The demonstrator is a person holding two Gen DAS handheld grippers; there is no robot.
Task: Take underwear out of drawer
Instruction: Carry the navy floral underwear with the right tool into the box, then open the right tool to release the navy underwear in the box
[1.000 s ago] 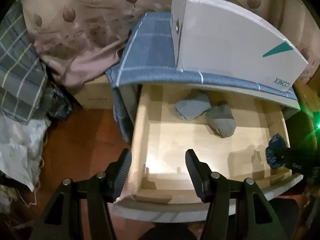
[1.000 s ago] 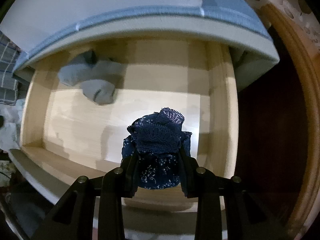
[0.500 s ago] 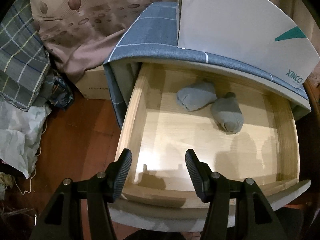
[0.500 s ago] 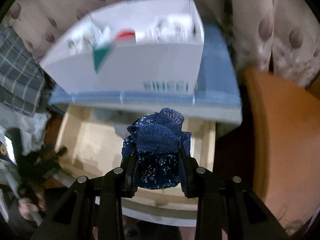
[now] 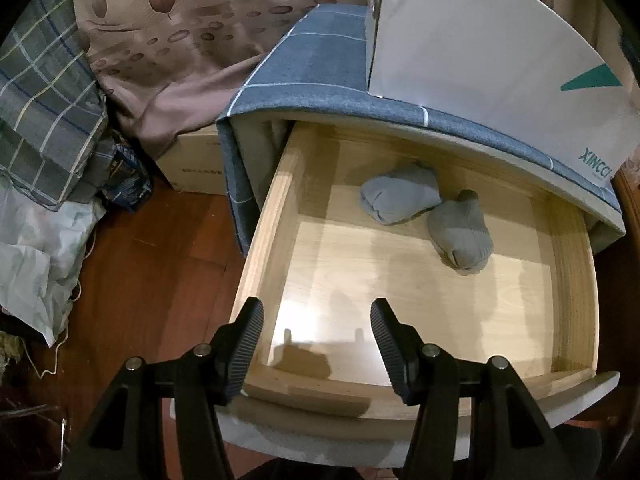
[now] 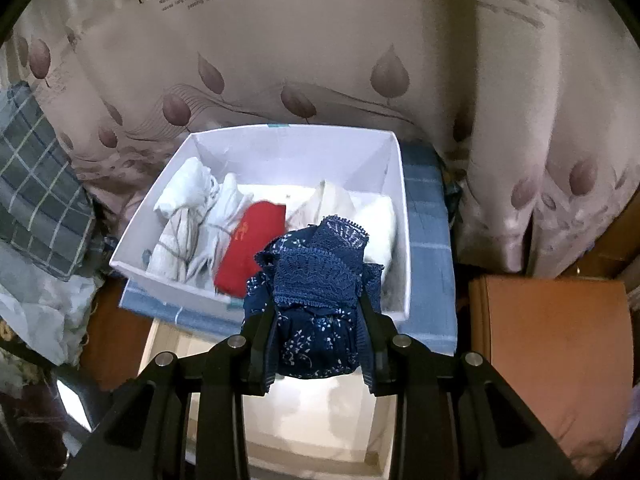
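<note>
A bundle of navy lace-trimmed underwear is clamped between the narrowly set jaws of the right gripper, at the centre of the right wrist view. The bundle is held up above the open drawer, whose pale wooden floor is seen below it at 6 o'clock. Beyond the bundle, toward 12 o'clock, an open white box is set on a blue checked cloth; white folded garments and a red item are packed inside it. A leaf-printed curtain fills the background.

In the left wrist view, the left gripper is seen with its jaws standing wide and nothing between them, poised over the drawer's front left corner at 6 o'clock. Two rolled grey socks are lying touching each other on the drawer floor toward 1 o'clock. A plaid cloth is piled at 9 o'clock beside a red-brown floor.
</note>
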